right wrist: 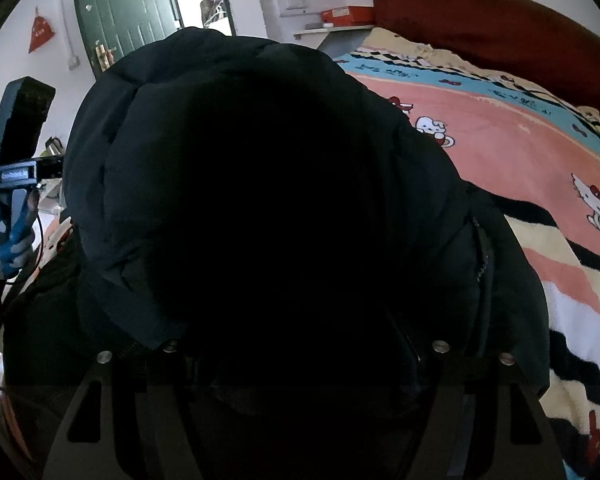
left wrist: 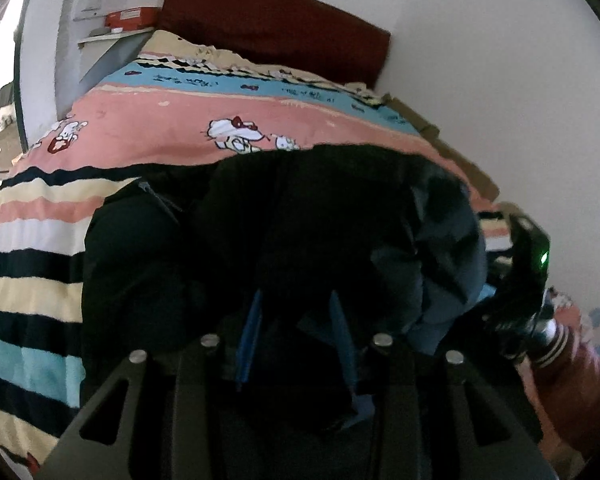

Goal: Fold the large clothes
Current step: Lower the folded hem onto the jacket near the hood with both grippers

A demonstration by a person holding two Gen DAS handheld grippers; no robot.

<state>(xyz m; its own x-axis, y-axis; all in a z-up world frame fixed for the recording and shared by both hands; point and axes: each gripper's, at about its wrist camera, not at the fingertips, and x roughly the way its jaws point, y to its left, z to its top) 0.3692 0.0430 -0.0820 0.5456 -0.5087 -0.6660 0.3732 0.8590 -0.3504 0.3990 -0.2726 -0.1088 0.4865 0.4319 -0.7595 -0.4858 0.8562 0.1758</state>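
A bulky black padded jacket (left wrist: 300, 232), quilted and puffy with a zipper running down 1 side, lies heaped on the near end of the bed. Under it sits a soft fleece blanket (left wrist: 148, 120), striped in pink, cream, black and blue with cartoon cats. The left gripper (left wrist: 296, 320) hangs over the jacket, its 2 blue-edged fingers (left wrist: 252, 320) spread apart, dark fabric between them. The right gripper (right wrist: 300, 360) is swallowed by the dark mound; I cannot tell its grip. Far off, a dark red headboard (left wrist: 272, 24) against the white wall.
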